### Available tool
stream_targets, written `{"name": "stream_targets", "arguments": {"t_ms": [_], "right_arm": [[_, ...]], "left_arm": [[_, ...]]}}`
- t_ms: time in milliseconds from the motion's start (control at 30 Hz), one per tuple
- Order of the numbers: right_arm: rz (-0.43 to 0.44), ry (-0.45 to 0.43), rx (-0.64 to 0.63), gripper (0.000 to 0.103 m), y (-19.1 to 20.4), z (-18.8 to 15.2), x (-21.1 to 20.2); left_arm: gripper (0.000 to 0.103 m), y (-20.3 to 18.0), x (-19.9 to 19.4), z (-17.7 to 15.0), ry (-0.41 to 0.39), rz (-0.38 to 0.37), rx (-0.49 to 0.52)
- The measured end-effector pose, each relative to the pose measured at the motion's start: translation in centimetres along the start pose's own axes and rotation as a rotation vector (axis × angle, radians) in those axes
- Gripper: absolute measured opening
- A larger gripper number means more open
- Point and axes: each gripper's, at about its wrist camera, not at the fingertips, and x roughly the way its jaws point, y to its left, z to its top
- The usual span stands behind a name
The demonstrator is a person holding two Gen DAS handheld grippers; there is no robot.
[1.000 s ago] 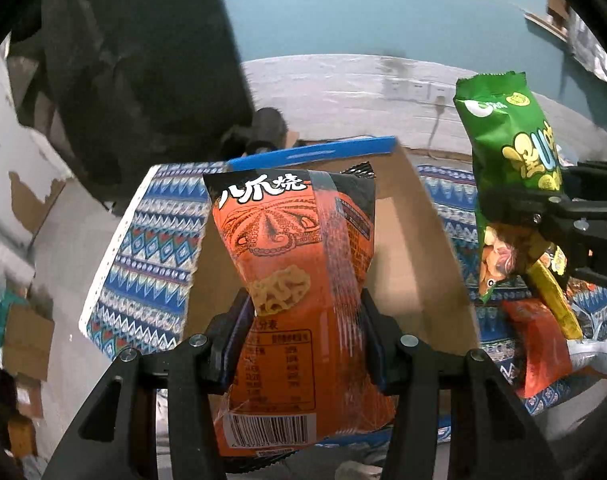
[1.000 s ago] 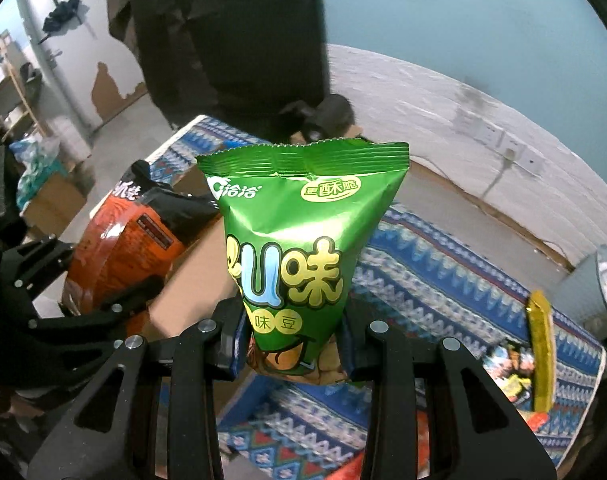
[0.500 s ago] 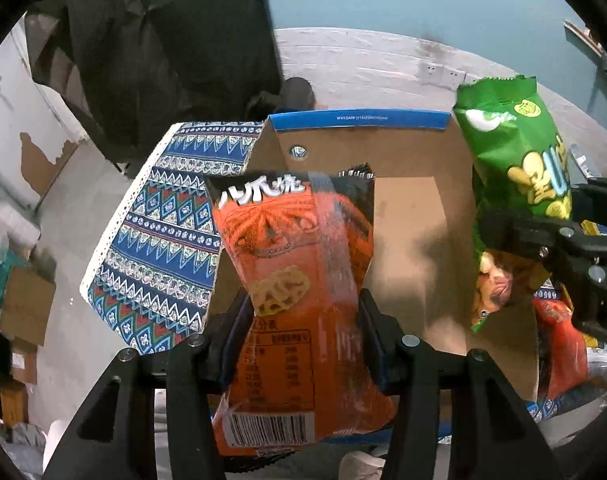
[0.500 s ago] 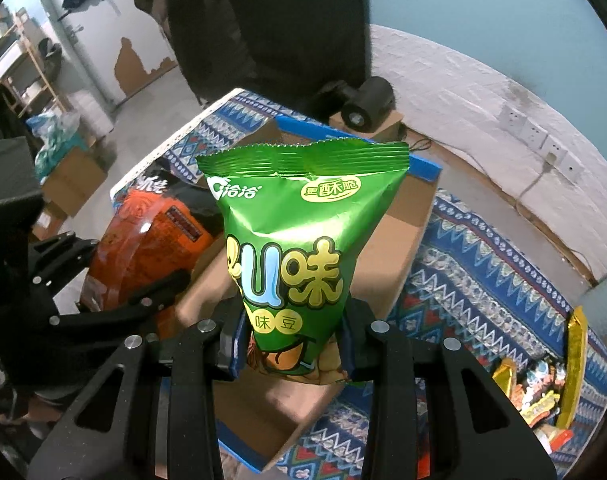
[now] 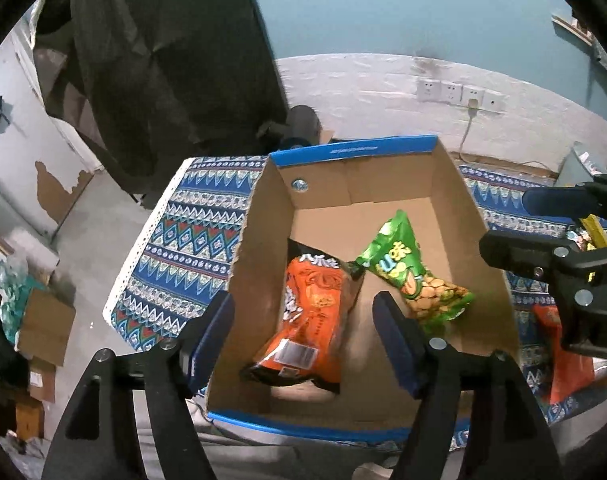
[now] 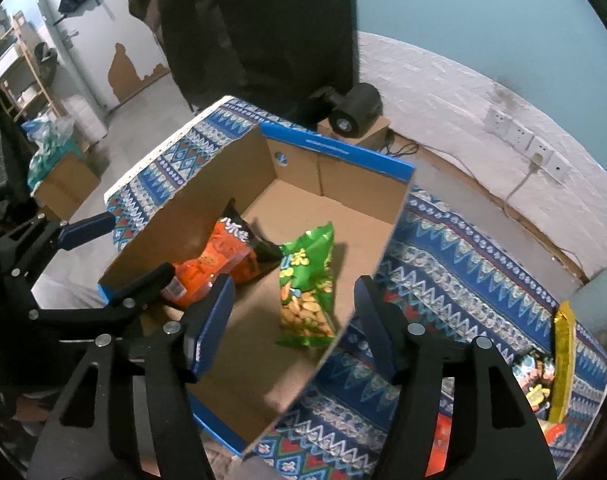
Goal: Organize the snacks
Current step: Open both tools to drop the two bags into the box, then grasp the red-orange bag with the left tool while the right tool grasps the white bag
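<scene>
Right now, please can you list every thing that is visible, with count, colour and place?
cardboard box: one, brown with blue rim, on the patterned cloth
orange snack bag: one, lying in the box, left side
green snack bag: one, in the box, beside the orange one
patterned cloth: one, blue, under the box
loose snacks: several, mixed colours, on the cloth at right
left gripper: open, empty, above the box
right gripper: open, empty, above the box

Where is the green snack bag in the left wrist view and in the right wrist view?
Left wrist view: green snack bag right of centre, inside the cardboard box.
Right wrist view: centre of picture, same box, leaning by its right wall.
Shared landmark: orange snack bag just left of it in both views.
</scene>
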Motion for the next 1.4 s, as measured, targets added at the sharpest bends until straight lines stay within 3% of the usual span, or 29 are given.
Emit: {"name": "stream_targets", "arguments": {"t_ms": [600, 967, 1400], "right_arm": [[-0.13, -0.024, 0.041, 0.076, -5.3, -3.9, -5.2], [-0.237, 0.013, 0.139, 0.077, -11.7, -9.5, -8.2], [-0.277, 0.065, 0.225, 0.077, -16.4, -15.9, -10.5]], "left_arm": [[0.081, -7.1, -2.2, 0.4, -0.016, -0.115, 0.131], [0.081, -13.7, -3.1, -0.3, 0.015, -0.217, 0.234], [0.087, -22.1, -3.3, -2.2, 0.085, -0.304, 0.377]]}}
